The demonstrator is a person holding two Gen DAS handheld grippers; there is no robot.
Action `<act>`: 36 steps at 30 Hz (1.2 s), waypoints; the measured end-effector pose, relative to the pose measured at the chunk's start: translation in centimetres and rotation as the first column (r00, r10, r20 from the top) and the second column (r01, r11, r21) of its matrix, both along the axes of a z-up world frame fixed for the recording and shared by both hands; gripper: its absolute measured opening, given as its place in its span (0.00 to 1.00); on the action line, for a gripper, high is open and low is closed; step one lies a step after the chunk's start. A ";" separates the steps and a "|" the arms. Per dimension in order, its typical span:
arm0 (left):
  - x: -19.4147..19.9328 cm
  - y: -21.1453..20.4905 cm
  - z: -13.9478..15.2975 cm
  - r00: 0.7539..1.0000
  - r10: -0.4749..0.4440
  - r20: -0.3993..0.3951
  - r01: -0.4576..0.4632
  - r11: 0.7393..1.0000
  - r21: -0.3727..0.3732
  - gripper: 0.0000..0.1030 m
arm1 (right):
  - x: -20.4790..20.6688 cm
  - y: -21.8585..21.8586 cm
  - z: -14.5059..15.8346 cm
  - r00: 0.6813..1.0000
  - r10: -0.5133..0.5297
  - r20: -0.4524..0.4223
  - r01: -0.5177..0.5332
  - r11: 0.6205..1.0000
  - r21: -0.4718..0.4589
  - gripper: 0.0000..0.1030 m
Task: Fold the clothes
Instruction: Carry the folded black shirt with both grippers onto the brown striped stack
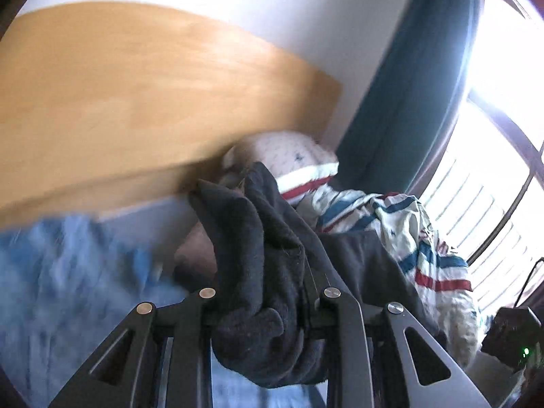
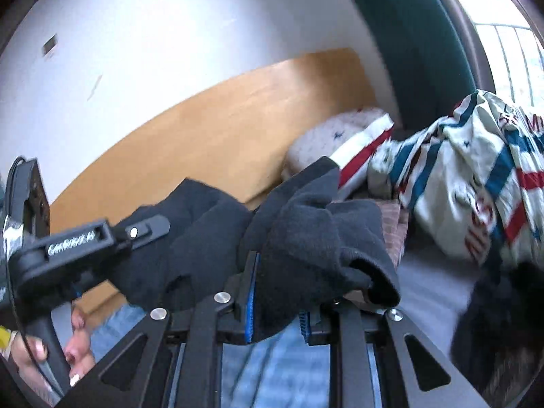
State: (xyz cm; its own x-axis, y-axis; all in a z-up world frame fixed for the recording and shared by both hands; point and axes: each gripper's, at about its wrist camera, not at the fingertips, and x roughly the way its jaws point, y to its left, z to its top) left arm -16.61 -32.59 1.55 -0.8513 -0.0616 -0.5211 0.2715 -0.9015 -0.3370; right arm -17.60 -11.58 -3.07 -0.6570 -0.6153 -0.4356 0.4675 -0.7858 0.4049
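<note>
I have both grippers, left (image 1: 268,302) and right (image 2: 277,306), clenched on the dark garment (image 2: 306,234) at lower centre (lifted, apparently for folding).

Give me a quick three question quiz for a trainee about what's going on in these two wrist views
1. True or false: the dark fleece garment lies flat on the bed.
2. Which claws grip the garment? A) left claw only B) right claw only C) both
3. Fill in: behind the garment, against the wooden headboard, sits a white ____ with a red stripe.

Key: 1 false, it is bunched and held up. 2 C. 3 pillow.
</note>
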 end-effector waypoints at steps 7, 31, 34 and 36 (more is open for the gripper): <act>-12.4 -4.9 -6.6 1.000 0.013 -0.004 -0.013 1.000 0.006 0.26 | -10.4 -3.0 -5.4 0.991 -0.127 -0.051 0.127 0.992 -0.009 0.21; -19.0 -5.0 -8.1 0.923 0.140 0.358 -0.117 0.989 -0.086 0.00 | -17.5 -4.2 -5.1 0.982 -0.023 0.186 -0.018 0.977 0.214 0.18; -22.4 -4.4 -9.7 0.901 0.080 0.427 -0.063 0.997 -0.053 0.00 | -22.2 -6.9 -5.4 0.966 -0.015 0.260 -0.063 0.955 0.290 0.07; -24.0 -5.2 -11.2 0.876 0.134 0.463 -0.101 0.990 -0.097 0.00 | -24.5 -7.9 -6.2 0.964 -0.011 0.265 -0.079 0.942 0.327 0.06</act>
